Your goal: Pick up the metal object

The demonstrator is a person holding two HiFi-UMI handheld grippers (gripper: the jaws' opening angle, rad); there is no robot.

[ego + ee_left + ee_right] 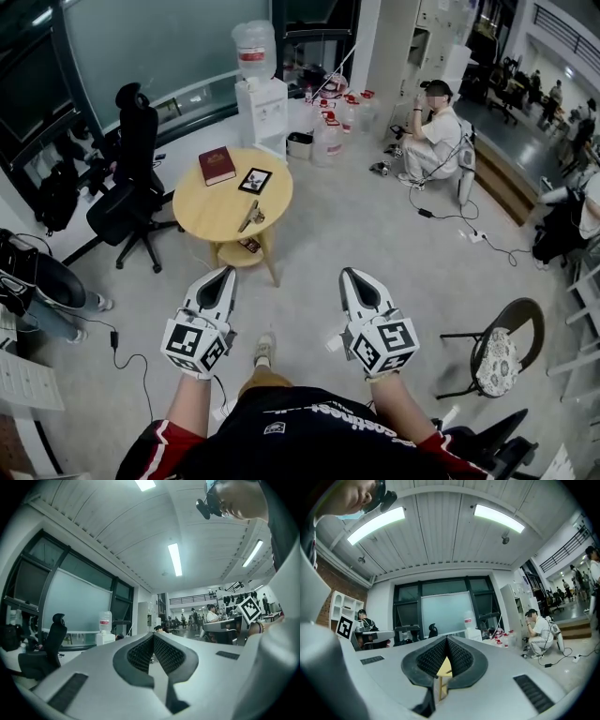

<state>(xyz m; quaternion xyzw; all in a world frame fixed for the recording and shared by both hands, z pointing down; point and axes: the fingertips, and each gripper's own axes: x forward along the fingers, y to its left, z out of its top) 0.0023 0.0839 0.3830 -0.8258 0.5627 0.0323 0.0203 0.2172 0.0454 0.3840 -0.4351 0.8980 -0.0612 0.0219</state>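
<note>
— How do the grippers stand?
— The left gripper (pixel 228 272) and right gripper (pixel 347 274) are both closed, tips together, with nothing between them.
— Where's the metal object?
— The metal object (pixel 247 217) lies on the round table (pixel 202 206), well ahead of both grippers, near a red book (pixel 217 165) and a small framed picture (pixel 255 180).
— What's around?
— Floor (pixel 319 234) lies between. An office chair (pixel 131 178) stands left of the table.
— Containers?
— A water jug (pixel 254 47) sits on its dispenser (pixel 262 108) behind the table.
</note>
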